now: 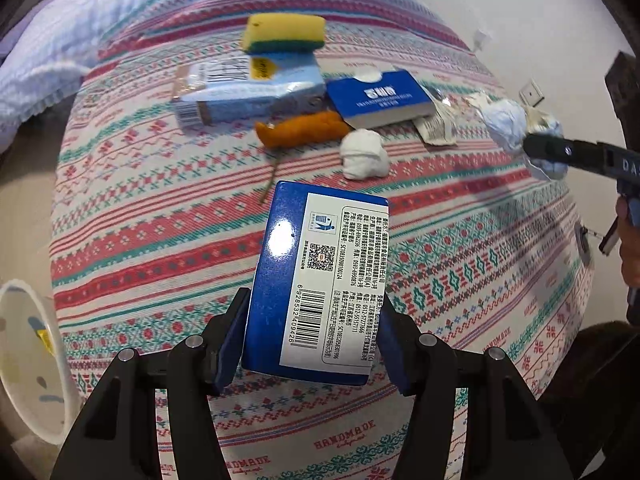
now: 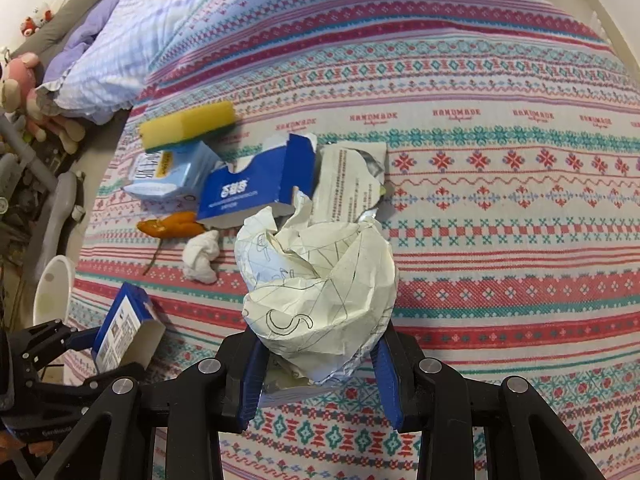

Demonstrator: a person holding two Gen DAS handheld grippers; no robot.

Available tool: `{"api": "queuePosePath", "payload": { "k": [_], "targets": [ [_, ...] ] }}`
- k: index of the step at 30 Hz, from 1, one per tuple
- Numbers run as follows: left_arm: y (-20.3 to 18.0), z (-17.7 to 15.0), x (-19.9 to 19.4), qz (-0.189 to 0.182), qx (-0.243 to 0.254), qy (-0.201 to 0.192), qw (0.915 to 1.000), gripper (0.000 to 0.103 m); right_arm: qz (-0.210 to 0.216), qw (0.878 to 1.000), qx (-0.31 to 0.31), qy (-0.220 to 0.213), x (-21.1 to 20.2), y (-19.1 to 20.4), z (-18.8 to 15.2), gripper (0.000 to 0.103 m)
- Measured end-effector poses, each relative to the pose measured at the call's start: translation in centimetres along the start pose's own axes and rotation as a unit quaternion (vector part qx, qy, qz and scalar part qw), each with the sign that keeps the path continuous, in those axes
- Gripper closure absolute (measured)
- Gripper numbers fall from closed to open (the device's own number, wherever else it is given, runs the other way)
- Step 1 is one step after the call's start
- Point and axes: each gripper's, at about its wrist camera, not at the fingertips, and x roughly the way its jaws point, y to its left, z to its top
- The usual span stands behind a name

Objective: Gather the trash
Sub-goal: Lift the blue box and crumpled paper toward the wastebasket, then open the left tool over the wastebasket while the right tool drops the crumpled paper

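My left gripper [image 1: 314, 320] is shut on a blue snack box [image 1: 316, 272] with a barcode label, held just above the patterned bedspread [image 1: 160, 240]. The right wrist view shows the same box [image 2: 124, 324] at lower left in that gripper [image 2: 94, 346]. My right gripper [image 2: 320, 344] is shut on a crumpled ball of scribbled paper [image 2: 320, 272], lifted over the bed. In the left wrist view that ball [image 1: 508, 124] and the right gripper [image 1: 540, 148] appear at the far right.
Lying on the bed are a yellow sponge [image 1: 284, 34], a pale blue carton [image 1: 256, 88], a blue tissue box [image 1: 380, 98], an orange peel [image 1: 300, 128], a white tissue wad [image 1: 364, 154] and a torn wrapper [image 1: 436, 124]. A white bin [image 1: 28, 360] stands at the left edge.
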Motion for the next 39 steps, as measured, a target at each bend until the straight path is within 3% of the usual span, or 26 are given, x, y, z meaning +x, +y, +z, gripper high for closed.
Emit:
{"api": "queuePosePath", "payload": {
  "k": [14,22,27,39],
  "targets": [
    [4.4,-1.6,-3.7,0.022,-0.068,-0.034,0.9969,0.042,0.045,0.999,-0.011,-0.007,-0.8,3.0,0.4,0.061],
    [8.9,-3.9,-5.3,0.046,-0.131,-0.056,0.9887,0.042,0.060,0.998,-0.033,-0.004,0.2,6.6,1.0,0.061],
    [13.0,-6.2,-7.1,0.065,-0.177,-0.070,0.9795,0.042,0.073,0.996,-0.056,0.002,1.6,10.0,1.5,0.061],
    [23.4,-11.8,-9.1,0.124,-0.292,-0.068,0.9458,0.042,0.105,0.987,-0.114,0.034,5.8,18.5,1.3,0.061]
  ]
}}
